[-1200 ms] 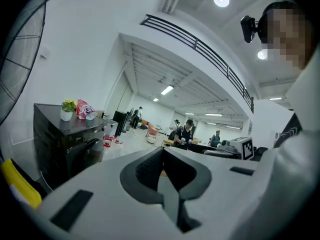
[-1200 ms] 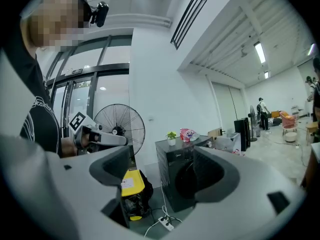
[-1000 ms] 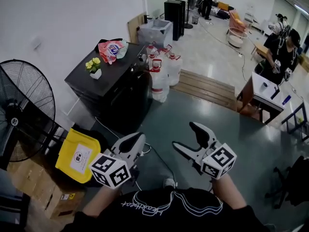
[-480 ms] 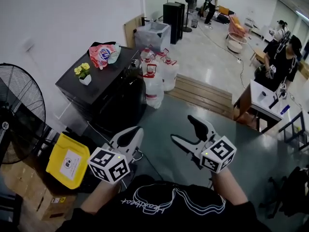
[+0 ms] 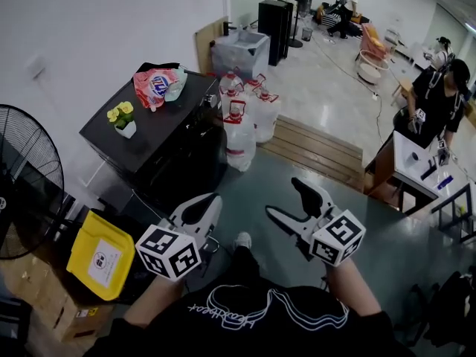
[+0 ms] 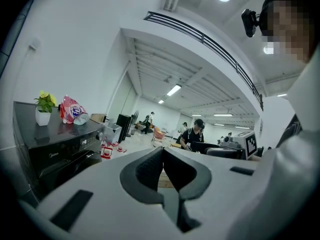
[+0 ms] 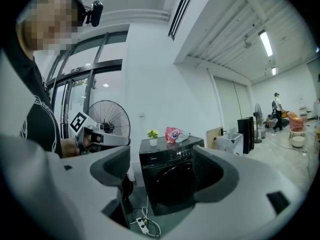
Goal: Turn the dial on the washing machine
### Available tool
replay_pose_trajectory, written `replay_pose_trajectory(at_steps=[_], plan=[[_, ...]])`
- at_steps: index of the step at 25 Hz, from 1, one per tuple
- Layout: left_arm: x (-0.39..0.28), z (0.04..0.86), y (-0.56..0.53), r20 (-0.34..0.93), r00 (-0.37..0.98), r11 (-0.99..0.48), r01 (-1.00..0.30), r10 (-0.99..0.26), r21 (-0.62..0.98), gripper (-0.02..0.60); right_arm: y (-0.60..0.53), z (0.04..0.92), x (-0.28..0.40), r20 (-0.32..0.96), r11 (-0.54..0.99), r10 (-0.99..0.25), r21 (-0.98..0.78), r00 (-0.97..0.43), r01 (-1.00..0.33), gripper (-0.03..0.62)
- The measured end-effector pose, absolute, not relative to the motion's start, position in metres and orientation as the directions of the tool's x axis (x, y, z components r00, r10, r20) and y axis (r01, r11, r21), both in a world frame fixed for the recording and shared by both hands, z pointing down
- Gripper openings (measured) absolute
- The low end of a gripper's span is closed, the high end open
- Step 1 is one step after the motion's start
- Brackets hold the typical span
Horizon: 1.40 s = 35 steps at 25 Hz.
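Note:
The black washing machine [image 5: 160, 143] stands against the white wall, well ahead of both grippers. In the right gripper view the washing machine [image 7: 172, 181] shows between the jaws, with its lit control panel [image 7: 178, 153] along the top front. In the left gripper view a round dial [image 6: 98, 134] sticks out of the machine's front panel. My left gripper [image 5: 207, 205] is shut, its jaws touching and nothing between them. My right gripper [image 5: 287, 198] is open and empty. Both are held low in front of the person's chest, far from the machine.
A small flower pot [image 5: 122, 122] and a red-and-white bag [image 5: 156, 84] lie on the machine's top. Water jugs [image 5: 242, 125] stand to its right, a wooden platform [image 5: 320, 143] beyond. A standing fan [image 5: 22, 177], a yellow bag [image 5: 100, 255] and cardboard boxes [image 5: 44, 307] crowd the left. A power strip [image 7: 142, 225] lies on the floor.
The head view has shifted a little, and a shoe has come into view between the grippers. Both grippers keep their pose: left shut, right open.

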State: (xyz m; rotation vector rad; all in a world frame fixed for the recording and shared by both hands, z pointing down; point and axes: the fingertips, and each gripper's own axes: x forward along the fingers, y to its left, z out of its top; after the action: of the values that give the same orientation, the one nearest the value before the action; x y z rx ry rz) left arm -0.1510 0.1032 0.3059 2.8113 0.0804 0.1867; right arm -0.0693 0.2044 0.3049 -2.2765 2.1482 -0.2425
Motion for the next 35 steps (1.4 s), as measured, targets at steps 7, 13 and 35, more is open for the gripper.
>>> replay_pose_trajectory(at_steps=[7,13,35], plan=[[-0.064,0.319,0.045,0.145,0.987,-0.936,0.006,0.061,0.352,0.005,0.147,0.318,0.014,0.148,-0.053,-0.988,-0.136,0.032,-0.989,0.385],[0.022,0.337,-0.032,0.174,0.984,-0.928,-0.043,0.023,0.37,0.005,0.064,0.334,0.101,0.174,-0.021,-0.985,-0.166,-0.008,-0.986,0.385],[0.122,0.38,-0.183,0.266,0.889,-0.81,-0.451,-0.372,0.374,0.005,-0.127,0.38,0.229,0.246,0.302,-0.907,-0.182,-0.341,-0.936,0.382]])
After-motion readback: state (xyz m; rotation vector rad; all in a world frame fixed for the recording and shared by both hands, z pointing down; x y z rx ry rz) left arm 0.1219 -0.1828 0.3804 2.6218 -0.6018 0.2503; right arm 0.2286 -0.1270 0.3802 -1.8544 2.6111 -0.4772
